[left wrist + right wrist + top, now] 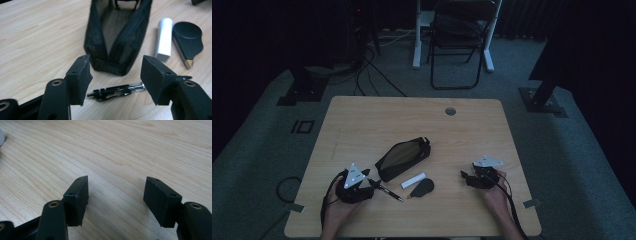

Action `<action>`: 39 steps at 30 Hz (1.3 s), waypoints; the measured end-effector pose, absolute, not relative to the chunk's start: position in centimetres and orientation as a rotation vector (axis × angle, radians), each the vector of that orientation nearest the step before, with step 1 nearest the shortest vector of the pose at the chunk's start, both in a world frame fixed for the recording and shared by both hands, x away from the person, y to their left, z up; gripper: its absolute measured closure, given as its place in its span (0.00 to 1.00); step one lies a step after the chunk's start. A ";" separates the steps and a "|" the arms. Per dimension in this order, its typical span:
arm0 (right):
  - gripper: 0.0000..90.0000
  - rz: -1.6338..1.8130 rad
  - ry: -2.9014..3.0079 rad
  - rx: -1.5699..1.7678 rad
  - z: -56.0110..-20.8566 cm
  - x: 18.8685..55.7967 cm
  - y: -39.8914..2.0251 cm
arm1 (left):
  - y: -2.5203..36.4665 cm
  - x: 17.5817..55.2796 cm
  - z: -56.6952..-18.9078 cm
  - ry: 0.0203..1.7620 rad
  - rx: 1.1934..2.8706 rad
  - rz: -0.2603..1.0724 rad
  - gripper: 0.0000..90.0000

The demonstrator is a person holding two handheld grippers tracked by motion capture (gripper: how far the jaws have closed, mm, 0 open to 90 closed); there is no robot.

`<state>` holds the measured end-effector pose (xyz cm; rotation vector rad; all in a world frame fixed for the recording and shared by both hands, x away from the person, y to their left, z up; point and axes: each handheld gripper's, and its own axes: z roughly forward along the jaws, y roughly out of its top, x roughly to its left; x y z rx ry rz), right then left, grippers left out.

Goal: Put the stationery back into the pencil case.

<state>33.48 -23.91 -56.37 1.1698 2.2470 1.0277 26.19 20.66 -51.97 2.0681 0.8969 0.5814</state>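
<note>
jaws of the left gripper [115,77] are standing spread over the table [362,120], with a black pen [116,90] lying flat on the wood between them; the pads [81,75] are not pressing on it, and its metal tip is sitting close to the right-hand pad. in the high view the left gripper [371,181] is hovering near the table's front left, with the pen [387,190] running out from it toward the right. just beyond the pen an open black mesh pouch [117,37] is lying on its side, its closed end pointing at the gripper. beside the pouch a small silver stick [164,37] is resting, and next to that a flat black piece [188,37] with a rounded head is lying on the wood. right gripper [116,195] is sitting well apart from all of this near the front right [465,176], its jaws spread with bare wood between them, pinching nothing.
</note>
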 end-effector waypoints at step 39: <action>0.40 1.035 2.255 1.179 -56.4 33.6 -24.0 | 18.3 27.6 -54.7 0.651 2.308 0.312 0.71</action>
